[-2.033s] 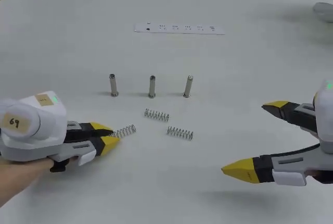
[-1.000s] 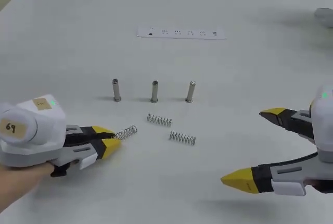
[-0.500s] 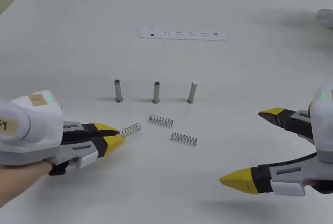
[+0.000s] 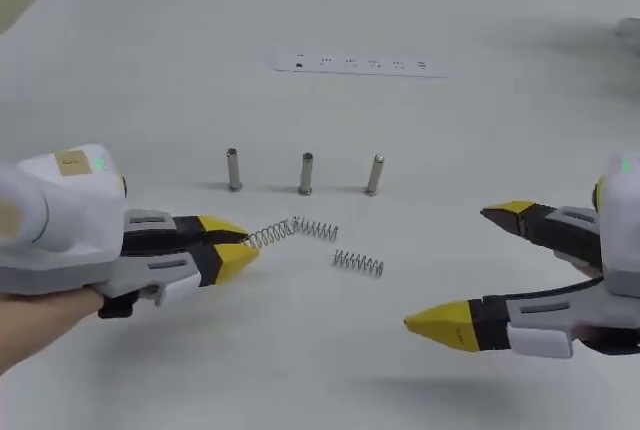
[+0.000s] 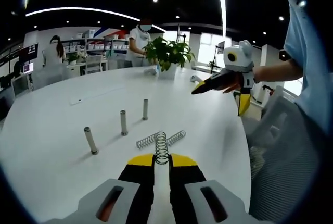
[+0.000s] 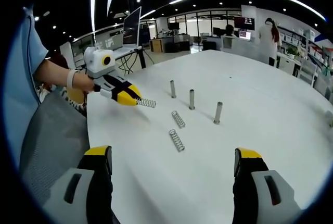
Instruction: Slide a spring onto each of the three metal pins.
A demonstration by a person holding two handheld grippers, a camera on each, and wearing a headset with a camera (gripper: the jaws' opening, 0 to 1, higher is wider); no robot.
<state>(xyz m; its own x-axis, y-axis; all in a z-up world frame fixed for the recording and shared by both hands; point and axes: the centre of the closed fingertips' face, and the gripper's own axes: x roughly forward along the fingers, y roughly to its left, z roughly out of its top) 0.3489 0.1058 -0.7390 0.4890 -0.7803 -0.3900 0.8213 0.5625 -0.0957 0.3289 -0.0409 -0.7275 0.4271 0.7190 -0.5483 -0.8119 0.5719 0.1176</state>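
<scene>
Yellow-tipped left gripper [image 4: 243, 247] has its jaws clamped on a spring [image 4: 270, 234], now carried nearer the pins [image 4: 306, 173]. Right gripper [image 4: 447, 267] stays wide open.

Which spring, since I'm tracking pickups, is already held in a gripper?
The leftmost spring, clamped by one end in the left gripper; the middle spring and right spring lie loose on the table.

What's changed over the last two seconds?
The left gripper, shut on one spring, has carried it forward and right, nearer the pins. The right gripper stays open and apart; two springs still lie loose, all three pins bare.
</scene>
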